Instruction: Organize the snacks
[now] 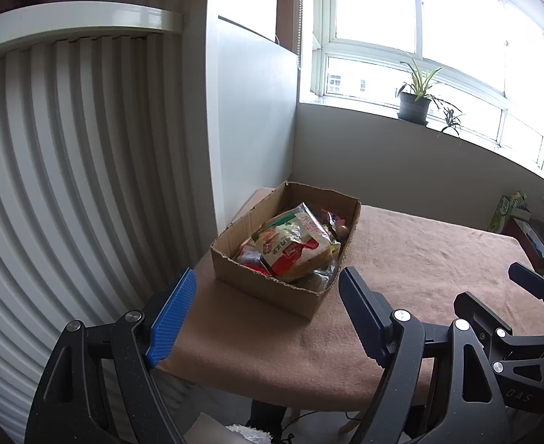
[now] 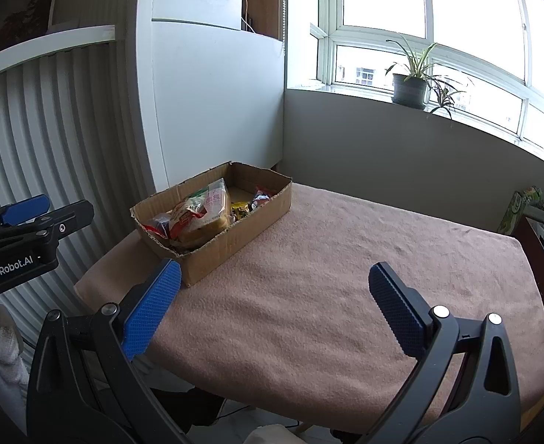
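An open cardboard box sits at the far left corner of a table covered with a tan cloth. Several snack packets lie inside it, with a large bag of bread on top. My left gripper is open and empty, held above the table's near left edge, short of the box. My right gripper is open and empty above the table's near edge. Each gripper shows in the other's view: the right, the left.
A white ribbed radiator and a white cabinet stand at the left. A potted plant stands on the windowsill behind. A green carton stands beyond the table's far right corner.
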Available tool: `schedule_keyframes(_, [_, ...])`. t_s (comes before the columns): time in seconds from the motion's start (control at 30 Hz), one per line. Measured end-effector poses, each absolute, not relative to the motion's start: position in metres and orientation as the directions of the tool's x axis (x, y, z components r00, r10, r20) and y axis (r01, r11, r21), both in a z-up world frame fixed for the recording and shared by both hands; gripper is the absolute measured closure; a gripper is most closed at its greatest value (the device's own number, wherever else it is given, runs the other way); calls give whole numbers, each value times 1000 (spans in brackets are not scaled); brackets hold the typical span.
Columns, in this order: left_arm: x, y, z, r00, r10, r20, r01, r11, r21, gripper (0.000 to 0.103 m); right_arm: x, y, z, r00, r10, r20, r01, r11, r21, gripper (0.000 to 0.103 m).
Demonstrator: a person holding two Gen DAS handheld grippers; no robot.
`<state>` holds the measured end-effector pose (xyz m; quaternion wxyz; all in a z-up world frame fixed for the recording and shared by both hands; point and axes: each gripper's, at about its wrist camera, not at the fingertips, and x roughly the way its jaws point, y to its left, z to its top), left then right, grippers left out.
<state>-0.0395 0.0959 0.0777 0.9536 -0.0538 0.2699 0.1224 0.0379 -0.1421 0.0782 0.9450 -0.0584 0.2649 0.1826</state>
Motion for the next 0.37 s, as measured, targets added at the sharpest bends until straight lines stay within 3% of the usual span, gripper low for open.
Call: schedule_keyframes(0.37, [-39, 95, 77, 824, 218, -523, -275, 961, -31, 24, 40, -145, 75, 791, 306, -530, -362, 932, -2, 0])
